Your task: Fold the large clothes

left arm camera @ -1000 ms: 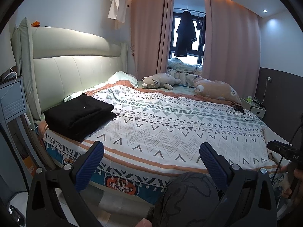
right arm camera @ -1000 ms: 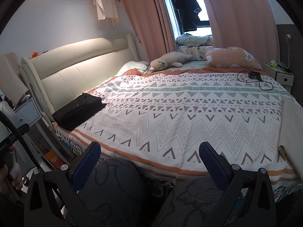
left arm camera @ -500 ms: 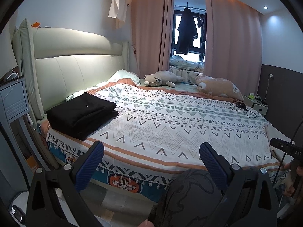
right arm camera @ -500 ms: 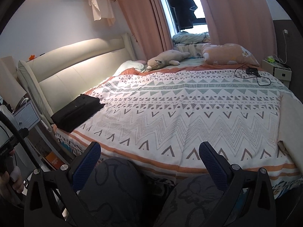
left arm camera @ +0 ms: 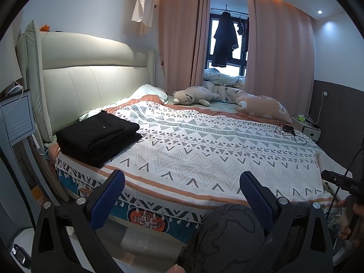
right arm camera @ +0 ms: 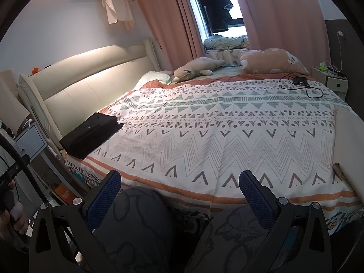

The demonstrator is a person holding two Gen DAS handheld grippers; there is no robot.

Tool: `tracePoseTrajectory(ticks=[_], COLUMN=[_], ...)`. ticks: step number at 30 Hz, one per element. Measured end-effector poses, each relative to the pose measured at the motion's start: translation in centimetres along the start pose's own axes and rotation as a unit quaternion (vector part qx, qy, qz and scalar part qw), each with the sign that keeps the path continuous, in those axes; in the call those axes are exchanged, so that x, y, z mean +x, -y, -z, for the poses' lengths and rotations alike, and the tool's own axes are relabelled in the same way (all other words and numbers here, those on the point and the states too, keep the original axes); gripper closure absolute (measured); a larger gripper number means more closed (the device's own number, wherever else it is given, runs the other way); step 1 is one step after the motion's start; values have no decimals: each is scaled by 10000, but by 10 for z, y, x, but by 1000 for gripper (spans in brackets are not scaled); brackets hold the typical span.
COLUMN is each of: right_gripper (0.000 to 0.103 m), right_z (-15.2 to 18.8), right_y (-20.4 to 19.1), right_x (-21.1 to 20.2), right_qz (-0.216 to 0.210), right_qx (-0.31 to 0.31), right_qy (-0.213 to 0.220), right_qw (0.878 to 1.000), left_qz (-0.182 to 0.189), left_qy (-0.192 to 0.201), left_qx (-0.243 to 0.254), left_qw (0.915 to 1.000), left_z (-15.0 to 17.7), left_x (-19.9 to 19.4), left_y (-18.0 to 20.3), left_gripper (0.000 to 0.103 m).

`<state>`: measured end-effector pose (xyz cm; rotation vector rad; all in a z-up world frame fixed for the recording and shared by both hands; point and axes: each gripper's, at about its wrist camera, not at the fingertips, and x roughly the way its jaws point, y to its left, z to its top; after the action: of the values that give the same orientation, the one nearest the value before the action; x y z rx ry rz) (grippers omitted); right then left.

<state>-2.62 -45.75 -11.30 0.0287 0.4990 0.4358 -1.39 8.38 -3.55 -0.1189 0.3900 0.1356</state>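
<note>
The bed [left arm camera: 204,150] fills most of both views, covered by a white spread [right arm camera: 227,136] printed with grey zigzags and triangles and edged in orange bands. A padded cream headboard [left arm camera: 91,84] runs along its left side, and pink curtains [left arm camera: 279,52] hang at the far end around a dark window where a dark garment [left arm camera: 224,41] hangs.

The folded black clothes [left arm camera: 97,136] lie in a neat stack on the bed's near left corner, close to the headboard and resting on the spread; in the right wrist view the same stack [right arm camera: 91,134] sits at the left edge of the bed.

At the far end lie a peach pillow [left arm camera: 261,109] and a grey plush toy [left arm camera: 193,95], side by side. A black cable with a small device [right arm camera: 300,82] rests on the spread near the pillow.

The left tongs [left arm camera: 182,195] hang in front of the bed's near edge, well apart from the stack, blue pads spread wide and holding nothing. The right tongs [right arm camera: 179,193] hover above the person's patterned trousers [right arm camera: 141,227], likewise spread wide and empty.
</note>
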Motion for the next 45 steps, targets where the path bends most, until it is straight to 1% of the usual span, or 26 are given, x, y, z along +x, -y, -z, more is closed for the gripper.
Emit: tracePoseTrajectory(ticks=[20,27,33,45], right_gripper=[0,0,0,0], right_z=[0,1,0,0], right_y=[2,5,5,11], right_x=[-2,-1,0,5], right_qz=[59,93,91,102], right_qx=[52,93,111,161], right_qy=[-19,-41,-48,-79], right_qw=[10000,9999,9999,9998], left_qz=[26,-58,-38,4], left_qy=[62,110,107,60], left_qx=[85,163,177,233], left_qw=[9999,9998,9998,9997], left_z=[-1,-2,-2,-4], left_x=[-6,-7,-8,0], left_y=[7,9,11,17], left_gripper=[0,0,0,0])
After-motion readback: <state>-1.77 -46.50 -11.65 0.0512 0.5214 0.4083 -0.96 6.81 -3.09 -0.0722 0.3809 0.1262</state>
